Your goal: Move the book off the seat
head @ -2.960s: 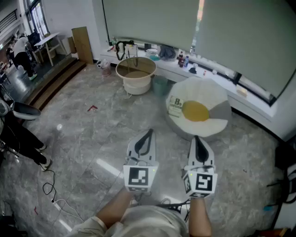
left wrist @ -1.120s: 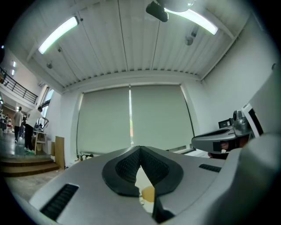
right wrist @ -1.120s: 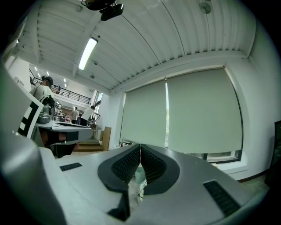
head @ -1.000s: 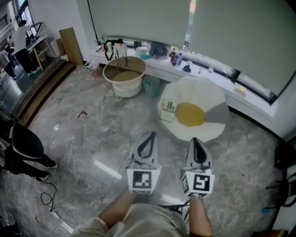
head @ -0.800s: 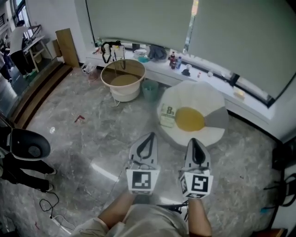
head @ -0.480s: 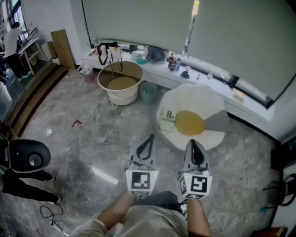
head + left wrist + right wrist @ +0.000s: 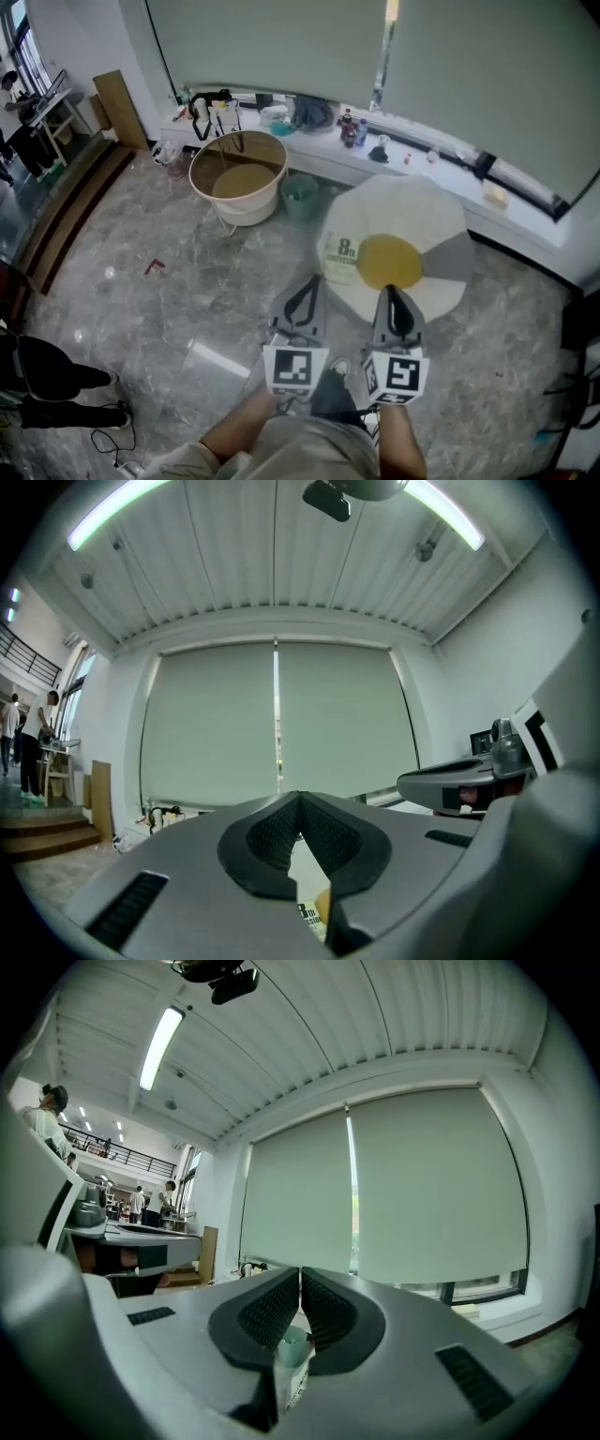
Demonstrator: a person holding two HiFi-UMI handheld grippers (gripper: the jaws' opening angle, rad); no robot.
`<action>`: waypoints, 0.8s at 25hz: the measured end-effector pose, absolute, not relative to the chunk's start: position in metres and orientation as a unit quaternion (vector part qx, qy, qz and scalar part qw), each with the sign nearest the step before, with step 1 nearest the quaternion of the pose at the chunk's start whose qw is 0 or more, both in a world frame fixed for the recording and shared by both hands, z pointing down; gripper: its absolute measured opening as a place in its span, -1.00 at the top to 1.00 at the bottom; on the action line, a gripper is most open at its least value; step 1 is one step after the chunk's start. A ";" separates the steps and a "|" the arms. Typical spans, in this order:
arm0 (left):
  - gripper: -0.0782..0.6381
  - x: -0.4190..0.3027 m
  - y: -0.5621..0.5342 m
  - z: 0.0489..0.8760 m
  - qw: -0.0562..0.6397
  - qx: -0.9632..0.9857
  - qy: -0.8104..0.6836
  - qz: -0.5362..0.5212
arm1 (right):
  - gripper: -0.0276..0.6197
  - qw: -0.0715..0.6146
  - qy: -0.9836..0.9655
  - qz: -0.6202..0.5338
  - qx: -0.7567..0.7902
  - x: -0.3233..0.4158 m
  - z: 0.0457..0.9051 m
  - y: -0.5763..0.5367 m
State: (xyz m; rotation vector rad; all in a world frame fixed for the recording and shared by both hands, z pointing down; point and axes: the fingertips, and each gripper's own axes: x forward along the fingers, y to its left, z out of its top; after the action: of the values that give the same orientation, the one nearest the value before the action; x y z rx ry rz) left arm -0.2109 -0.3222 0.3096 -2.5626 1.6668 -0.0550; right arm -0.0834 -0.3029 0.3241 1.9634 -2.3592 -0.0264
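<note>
Lowest in the head view, the person's forearms and pale trousers are cut off by the frame. Ahead of them the grey left gripper (image 7: 304, 287) and the grey right gripper (image 7: 392, 293) are held level and side by side, each with its square-marker cube. Both pairs of jaws are pressed together with nothing between them. Their tips cover the near rim of the fried-egg-shaped beanbag seat (image 7: 412, 199), which is white with a round yellow centre and a grey wedge on the right. The white-and-green book with a large 8 on its cover (image 7: 342, 259) lies flat at the seat's left edge, touching the yellow centre and just past the left gripper's tip. In the left gripper view only a sliver of its print shows below the closed pads. To the left the grey marbled floor (image 7: 169, 309) lies open, apart from a small red scrap (image 7: 155, 266) and a person's dark legs (image 7: 52, 394), cut off at the corner. To the right the floor is narrower, and the dark shapes at the frame's edge are too cropped to name. Beyond the book stand a small green bucket (image 7: 300, 195) and a round beige tub (image 7: 237, 178), near each other. Behind them a low white window ledge (image 7: 441, 173) carries bottles and clutter too small to tell, under grey roller blinds (image 7: 281, 47).
</note>
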 end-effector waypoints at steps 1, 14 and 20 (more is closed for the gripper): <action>0.77 -0.201 -0.337 0.309 0.044 -0.838 0.544 -0.018 | 0.90 0.036 -0.769 -0.006 0.638 -0.076 0.325 -0.318; 0.77 -0.128 -0.500 0.347 -0.017 -0.829 0.557 -0.056 | 0.90 0.063 -0.778 0.040 0.624 0.007 0.361 -0.482; 0.77 -0.138 -0.562 0.411 -0.047 -0.832 0.542 -0.107 | 0.90 0.099 -0.770 0.083 0.624 -0.001 0.425 -0.544</action>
State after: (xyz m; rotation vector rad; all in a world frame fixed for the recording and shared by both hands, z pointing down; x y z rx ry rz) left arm -0.1378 -0.5622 0.4110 -2.6956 1.7557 -0.3481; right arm -0.0012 -0.5437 0.4251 1.8473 -2.2788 0.2452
